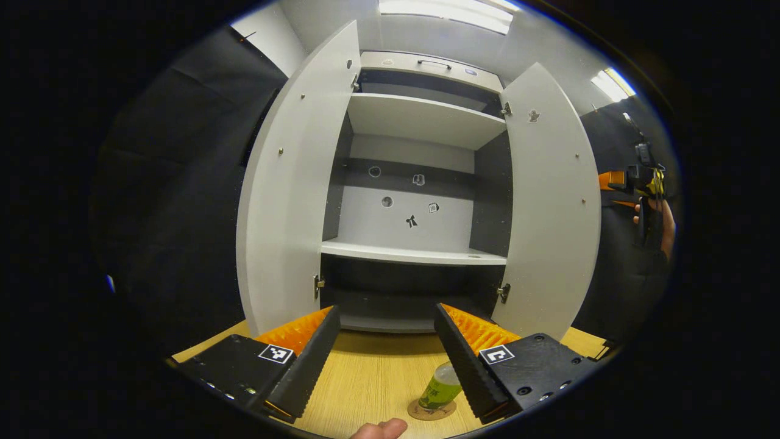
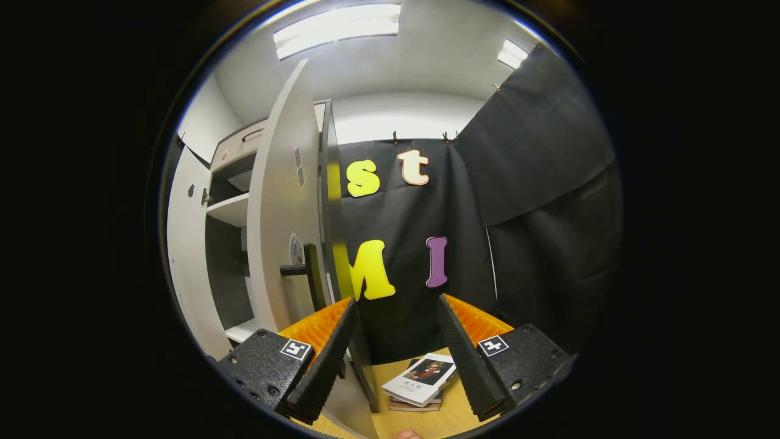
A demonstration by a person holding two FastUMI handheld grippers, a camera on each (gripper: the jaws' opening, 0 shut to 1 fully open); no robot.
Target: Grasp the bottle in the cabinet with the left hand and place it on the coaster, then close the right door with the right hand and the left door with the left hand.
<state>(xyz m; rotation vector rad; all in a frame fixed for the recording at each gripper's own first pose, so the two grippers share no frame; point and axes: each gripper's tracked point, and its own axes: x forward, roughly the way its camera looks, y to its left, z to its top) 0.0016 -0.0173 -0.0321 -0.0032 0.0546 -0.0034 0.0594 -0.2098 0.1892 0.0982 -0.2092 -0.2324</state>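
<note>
The white cabinet (image 1: 420,122) stands with both doors swung wide. A small green-labelled bottle (image 1: 440,387) stands upright on a round coaster (image 1: 431,411) on the wooden table, right beside my left gripper's right finger. My left gripper (image 1: 390,372) is open and holds nothing. In the left gripper view the left door (image 1: 286,201) and the right door (image 1: 551,207) frame the bare shelves. My right gripper (image 2: 396,366) is open beside the right door (image 2: 283,213). That door's dark edge runs down just inside the right gripper's left finger, near the door handle (image 2: 303,269).
Far right in the left gripper view, a hand holds the other gripper (image 1: 646,183) beyond the right door. A small stack of books (image 2: 420,379) lies on the table below the right gripper. Black cloth walls close in both sides. A fingertip (image 1: 381,429) shows at the table's near edge.
</note>
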